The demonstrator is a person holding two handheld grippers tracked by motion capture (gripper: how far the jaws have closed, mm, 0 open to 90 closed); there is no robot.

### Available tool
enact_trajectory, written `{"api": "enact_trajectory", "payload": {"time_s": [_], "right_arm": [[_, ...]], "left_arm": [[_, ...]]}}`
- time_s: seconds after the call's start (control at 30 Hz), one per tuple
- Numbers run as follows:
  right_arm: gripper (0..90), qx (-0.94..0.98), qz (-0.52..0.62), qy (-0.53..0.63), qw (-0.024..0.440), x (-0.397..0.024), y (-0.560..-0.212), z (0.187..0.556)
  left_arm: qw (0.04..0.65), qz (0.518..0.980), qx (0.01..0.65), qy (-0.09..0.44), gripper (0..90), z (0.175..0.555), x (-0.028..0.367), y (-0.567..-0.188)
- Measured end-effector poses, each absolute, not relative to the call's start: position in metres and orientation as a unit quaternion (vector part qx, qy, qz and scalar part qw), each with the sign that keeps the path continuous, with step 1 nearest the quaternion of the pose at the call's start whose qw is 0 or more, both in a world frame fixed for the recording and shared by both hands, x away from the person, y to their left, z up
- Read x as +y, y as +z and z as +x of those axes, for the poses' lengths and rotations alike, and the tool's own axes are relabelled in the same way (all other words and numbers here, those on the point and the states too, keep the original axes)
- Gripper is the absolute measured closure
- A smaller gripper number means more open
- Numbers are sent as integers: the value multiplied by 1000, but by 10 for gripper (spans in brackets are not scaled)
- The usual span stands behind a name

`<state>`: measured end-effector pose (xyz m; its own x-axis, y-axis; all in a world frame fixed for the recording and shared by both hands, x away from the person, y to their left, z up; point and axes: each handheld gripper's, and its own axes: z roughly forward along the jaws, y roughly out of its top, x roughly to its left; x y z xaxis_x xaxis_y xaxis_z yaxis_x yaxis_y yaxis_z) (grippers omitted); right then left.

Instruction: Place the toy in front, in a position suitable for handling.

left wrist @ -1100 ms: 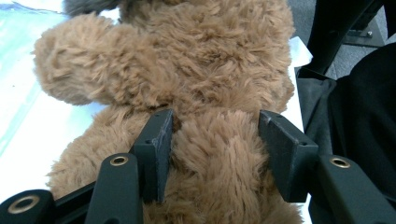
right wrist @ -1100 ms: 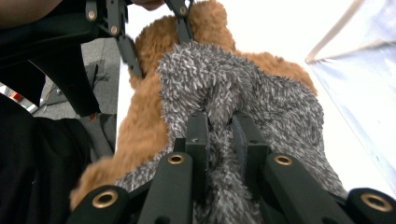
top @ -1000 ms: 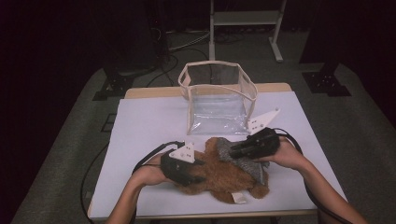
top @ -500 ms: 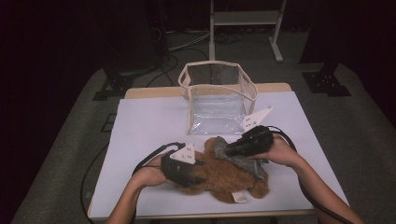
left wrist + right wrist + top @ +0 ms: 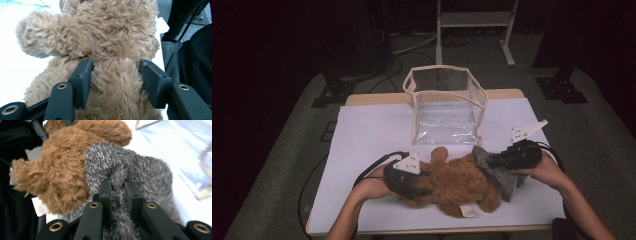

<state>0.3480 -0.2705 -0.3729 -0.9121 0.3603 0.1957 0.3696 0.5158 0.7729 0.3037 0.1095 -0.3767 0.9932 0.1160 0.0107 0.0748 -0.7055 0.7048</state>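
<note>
Dark room, grey floor; your white worktop [image 5: 372, 130] sits lit in the middle of it.

Brown plush bear [image 5: 457, 182] lies flat near the worktop's near edge, about midway along it, one limb pointing toward the far edge. A white tag [image 5: 468, 211] shows at its near side.

A grey fuzzy cloth [image 5: 499, 172] is at the bear's right end, touching it; in the right gripper view it drapes over the brown fur.

Your left claw [image 5: 115, 80] is clenched on a thick fold of the bear's fur, both pads pressed into it, jaws still fairly wide because of the bulk. In the high view it sits at the bear's left end, your hand behind it.

Your right claw [image 5: 118, 191] is clamped on a ridge of the grey cloth, jaws nearly together with the pile squeezed between them. In the high view it sits over the cloth, toward the worktop's right edge.

Clear bag [image 5: 446, 107] with cream trim stands upright and open-topped, beyond the bear toward the far edge, apart from it.

Cables trail off the left edge.
</note>
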Motion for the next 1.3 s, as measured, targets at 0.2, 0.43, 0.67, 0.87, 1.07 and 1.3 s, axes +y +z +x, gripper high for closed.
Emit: {"api": "enact_trajectory", "payload": {"time_s": [0.2, 0.43, 0.67, 0.87, 1.07, 1.3], "right_arm": [[774, -860, -208, -467, 1, -273, -365, 348], [774, -870, -168, -463, 6, -234, -362, 354], [775, -871, -181, -456, 21, -230, -383, 362], [775, -873, -202, -444, 12, -250, -383, 359], [774, -871, -162, -463, 7, -229, -356, 353], [774, -889, -85, -450, 13, -170, -333, 341]], "left_arm": [[379, 924, 52, 25, 449, 304, 110, -376], [377, 925, 50, 26, 448, 304, 110, -376], [383, 922, 54, 26, 449, 304, 112, -377], [380, 923, 53, 26, 449, 306, 111, -377], [381, 922, 57, 28, 449, 308, 109, -377], [381, 922, 64, 34, 447, 310, 108, -376]]}}
